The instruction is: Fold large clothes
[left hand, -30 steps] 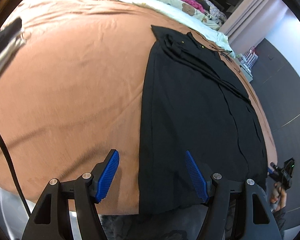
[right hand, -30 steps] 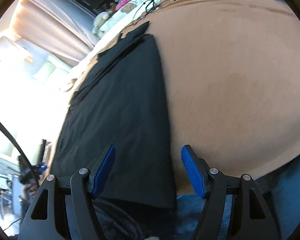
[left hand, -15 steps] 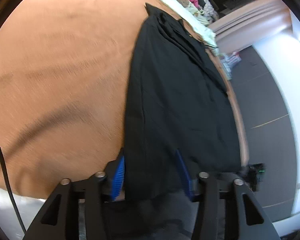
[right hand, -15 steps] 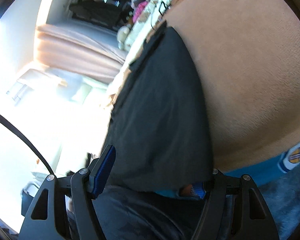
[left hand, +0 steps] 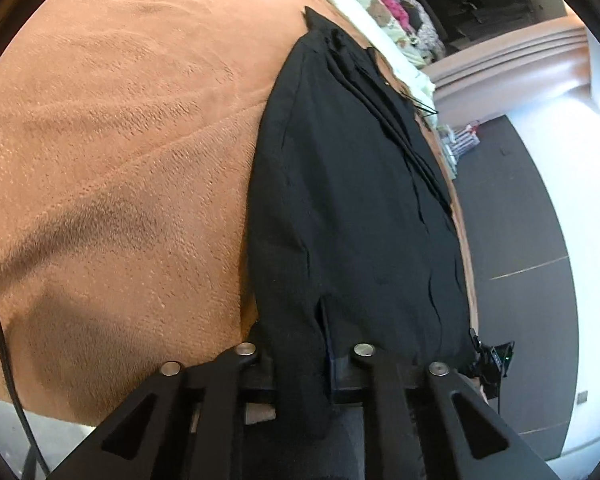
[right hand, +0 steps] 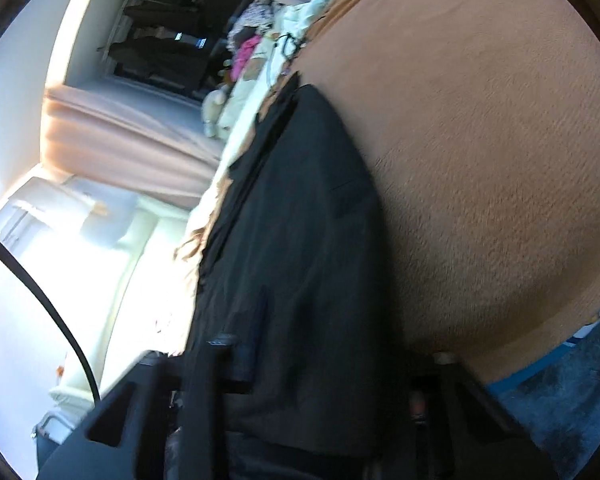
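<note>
The black garment (left hand: 340, 200) lies lengthwise on the bed (left hand: 120, 160), over its orange-brown blanket, stretching from the near edge up toward twelve o'clock in both wrist views; it is already narrowed into a long strip. The left gripper (left hand: 300, 360) has just been closing and now pinches the near hem — cloth bunches between its fingers at six o'clock. The right gripper (right hand: 320, 372) has also just been closing; its fingers are buried under dark fabric in a blurred view, and they appear clamped on the other near corner.

The step in hand looks like taking both near corners to carry the hem toward the far end. To do it well, I judge both hands should lift together and level, keeping the hem taut between them so no layer slips out, then travel toward twelve o'clock and lay the edge square on the collar end — a lopsided lift would skew the fold. The layered pleats at one o'clock in the left view could drag loose.

No brand, label or readable writing shows anywhere.
</note>
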Demonstrator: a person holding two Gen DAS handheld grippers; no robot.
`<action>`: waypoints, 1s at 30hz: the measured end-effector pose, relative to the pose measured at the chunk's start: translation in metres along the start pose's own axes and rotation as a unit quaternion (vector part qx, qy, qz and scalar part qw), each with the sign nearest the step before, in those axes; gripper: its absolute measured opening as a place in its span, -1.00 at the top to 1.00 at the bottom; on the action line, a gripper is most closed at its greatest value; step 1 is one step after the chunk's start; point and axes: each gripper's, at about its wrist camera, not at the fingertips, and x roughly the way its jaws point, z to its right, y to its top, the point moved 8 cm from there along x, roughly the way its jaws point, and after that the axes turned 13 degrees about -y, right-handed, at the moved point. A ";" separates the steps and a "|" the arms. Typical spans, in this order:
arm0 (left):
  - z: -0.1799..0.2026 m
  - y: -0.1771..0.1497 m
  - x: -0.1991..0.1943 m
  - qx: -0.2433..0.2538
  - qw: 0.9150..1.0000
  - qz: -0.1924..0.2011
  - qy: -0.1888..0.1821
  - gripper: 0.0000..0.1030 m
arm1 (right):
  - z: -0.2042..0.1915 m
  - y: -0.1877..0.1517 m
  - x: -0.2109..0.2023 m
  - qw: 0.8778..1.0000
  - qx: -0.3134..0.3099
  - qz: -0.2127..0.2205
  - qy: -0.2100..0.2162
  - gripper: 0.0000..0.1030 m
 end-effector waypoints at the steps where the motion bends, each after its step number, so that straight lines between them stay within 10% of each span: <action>1: 0.003 0.000 -0.002 0.007 1.000 0.003 0.005 0.83 | -0.008 0.002 -0.005 1.000 0.000 0.003 -0.001 0.96; 16: 0.082 0.016 -0.092 0.059 0.993 0.098 -0.038 0.94 | -0.140 -0.026 -0.121 0.994 -0.075 0.064 0.056 1.00; 30: 0.133 -0.051 -0.189 0.090 0.983 0.141 -0.072 0.94 | -0.123 -0.093 -0.227 0.988 -0.108 0.061 0.092 1.00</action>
